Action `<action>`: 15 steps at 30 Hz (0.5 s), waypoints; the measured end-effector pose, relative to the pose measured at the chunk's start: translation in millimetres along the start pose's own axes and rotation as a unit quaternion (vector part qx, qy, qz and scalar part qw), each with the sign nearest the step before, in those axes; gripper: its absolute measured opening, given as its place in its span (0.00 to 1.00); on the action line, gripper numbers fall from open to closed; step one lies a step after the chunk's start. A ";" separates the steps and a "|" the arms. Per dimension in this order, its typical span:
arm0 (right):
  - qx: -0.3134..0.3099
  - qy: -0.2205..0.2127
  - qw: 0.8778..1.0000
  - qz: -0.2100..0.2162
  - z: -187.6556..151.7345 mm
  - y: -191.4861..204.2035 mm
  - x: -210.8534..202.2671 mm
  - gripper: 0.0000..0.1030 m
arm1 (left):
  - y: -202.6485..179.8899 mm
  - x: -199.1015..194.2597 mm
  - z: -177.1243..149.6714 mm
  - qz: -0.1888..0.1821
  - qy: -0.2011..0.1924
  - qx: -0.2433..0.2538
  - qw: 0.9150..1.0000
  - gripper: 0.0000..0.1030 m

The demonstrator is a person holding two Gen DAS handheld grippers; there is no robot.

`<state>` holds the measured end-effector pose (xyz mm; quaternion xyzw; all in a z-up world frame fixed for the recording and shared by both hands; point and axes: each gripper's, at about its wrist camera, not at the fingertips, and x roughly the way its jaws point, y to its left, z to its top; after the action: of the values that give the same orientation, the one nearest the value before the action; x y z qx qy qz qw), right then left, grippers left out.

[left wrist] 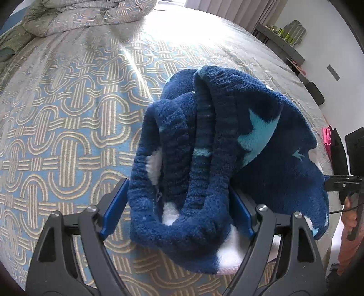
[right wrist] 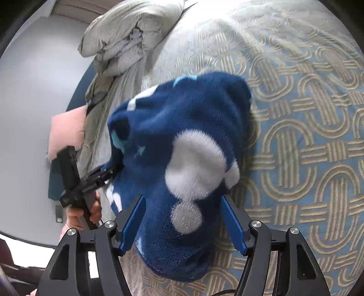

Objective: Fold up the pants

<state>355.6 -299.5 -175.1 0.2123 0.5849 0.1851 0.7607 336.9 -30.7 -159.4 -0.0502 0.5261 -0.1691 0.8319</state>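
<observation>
The pants [left wrist: 227, 145] are dark blue fleece with light blue stars and white patches, bunched in a heap on the bed. In the left wrist view the ribbed waistband [left wrist: 182, 218] lies between the blue pads of my left gripper [left wrist: 179, 205], whose jaws stand wide around it without pinching. In the right wrist view the pants [right wrist: 182, 141] fill the gap of my right gripper [right wrist: 184, 214], also wide open around the cloth. The left gripper [right wrist: 107, 173] shows at the heap's left side, the right gripper [left wrist: 329, 179] at the heap's right.
The bed cover [left wrist: 68, 136] is blue with a beige loop pattern. A rumpled duvet [left wrist: 86, 16] lies at the head of the bed. A shelf [left wrist: 282, 41] and a pink item [left wrist: 327, 135] stand by the right wall. A pink cushion [right wrist: 66, 129] lies beside the bed.
</observation>
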 end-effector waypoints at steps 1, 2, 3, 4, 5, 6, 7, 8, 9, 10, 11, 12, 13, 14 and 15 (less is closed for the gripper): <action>0.002 0.001 1.000 -0.004 1.2 1.7 4.1 0.68 | 0.6 0.7 1.1 -0.004 0.000 0.000 1.000 0.81; 0.003 0.002 1.000 -0.005 0.7 0.7 5.9 0.68 | 1.5 1.4 1.9 -0.008 0.000 -0.001 1.000 0.81; 0.005 0.003 1.000 -0.004 0.7 -0.4 7.6 0.68 | 3.0 2.1 2.7 -0.019 -0.001 -0.004 1.000 0.81; 0.008 0.004 1.000 -0.002 1.3 -1.1 9.3 0.69 | 4.8 2.5 4.4 -0.029 -0.002 -0.008 1.000 0.81; 0.012 0.004 1.000 -0.002 4.6 -1.6 11.7 0.70 | 8.1 3.7 7.0 -0.041 -0.004 -0.015 0.999 0.81; 0.015 0.004 1.000 -0.003 4.2 -3.4 11.4 0.70 | 13.4 6.4 10.2 -0.060 -0.005 -0.028 0.998 0.83; 0.019 0.004 1.000 -0.004 4.9 -5.2 11.9 0.70 | 16.5 9.0 12.1 -0.069 -0.004 -0.039 0.997 0.85; 0.021 0.003 1.000 -0.006 6.3 -6.1 13.2 0.71 | 20.6 13.0 14.1 -0.076 0.000 -0.050 0.996 0.90; 0.024 0.004 1.000 -0.007 6.4 -8.6 13.8 0.71 | 25.6 18.7 16.5 -0.082 0.006 -0.062 0.995 0.93; 0.026 0.006 1.000 -0.008 8.1 -10.4 14.5 0.72 | 30.6 25.5 18.3 -0.090 0.014 -0.074 0.993 0.94; 0.028 0.008 1.000 -0.006 9.5 -12.0 17.8 0.73 | 34.9 31.2 19.7 -0.101 0.019 -0.082 0.991 0.94; 0.031 0.011 0.999 -0.004 6.8 -14.8 18.9 0.74 | 38.4 37.3 19.5 -0.118 0.027 -0.093 0.988 0.94; 0.033 0.012 0.999 -0.003 7.0 -15.4 20.8 0.75 | 40.8 40.6 19.5 -0.127 0.030 -0.099 0.987 0.94; 0.036 0.014 0.999 0.000 7.9 -16.4 24.5 0.75 | 41.9 42.0 18.4 -0.134 0.030 -0.103 0.985 0.94; 0.038 0.015 0.999 0.002 8.5 -17.1 26.9 0.76 | 42.4 42.2 17.7 -0.138 0.027 -0.102 0.985 0.94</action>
<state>371.0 -300.6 -204.2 0.2396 0.6025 0.1678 0.7425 378.8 -6.8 -198.9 -0.2025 0.5506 -0.2286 0.7769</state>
